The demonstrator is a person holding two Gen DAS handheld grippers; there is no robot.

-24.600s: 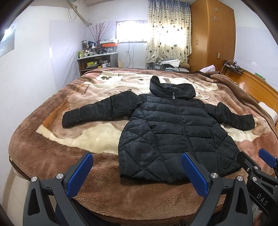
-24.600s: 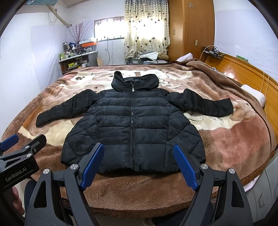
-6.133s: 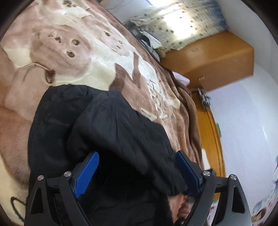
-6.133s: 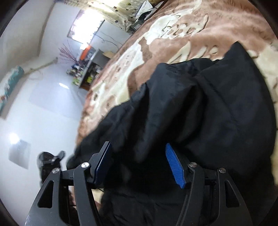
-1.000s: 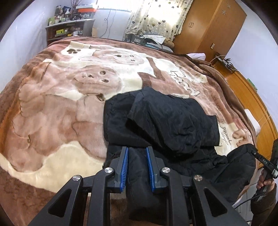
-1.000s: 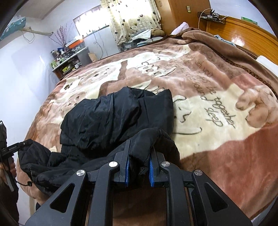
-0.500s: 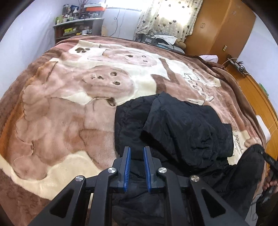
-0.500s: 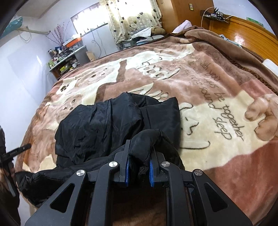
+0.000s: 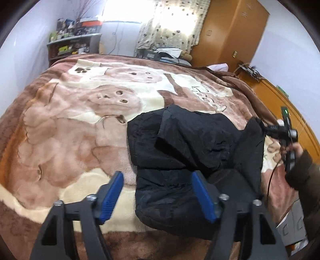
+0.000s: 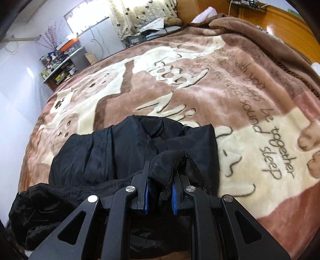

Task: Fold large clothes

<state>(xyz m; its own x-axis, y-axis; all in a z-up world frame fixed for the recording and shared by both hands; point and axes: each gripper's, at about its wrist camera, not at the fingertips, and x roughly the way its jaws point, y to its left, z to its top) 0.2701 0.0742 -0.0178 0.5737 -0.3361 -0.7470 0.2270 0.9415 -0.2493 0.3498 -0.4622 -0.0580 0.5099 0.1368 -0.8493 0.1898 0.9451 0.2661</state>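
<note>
A wide bed [image 9: 60,140] is covered by a plush brown and cream blanket [image 10: 230,100] printed with bears, paw marks and lettering. The black padded jacket [image 9: 190,144] is seen lying partly folded near the blanket's front edge, its lower part bunched toward the cameras. The left gripper [image 9: 158,192] is shown with its blue-padded fingers [image 9: 112,192] spread and opening, the jacket's hem lying between them unpinched. A fold of the jacket [image 10: 120,152] is pinched by the nearly closed fingers of the right gripper [image 10: 160,192]. Behind the bed, a cluttered shelf unit [image 9: 74,46], a bright window with a spotted curtain [image 9: 172,24] and a wooden wardrobe [image 9: 230,34] are visible against pale walls; a wooden headboard [image 10: 280,18] is seen at the right.
</note>
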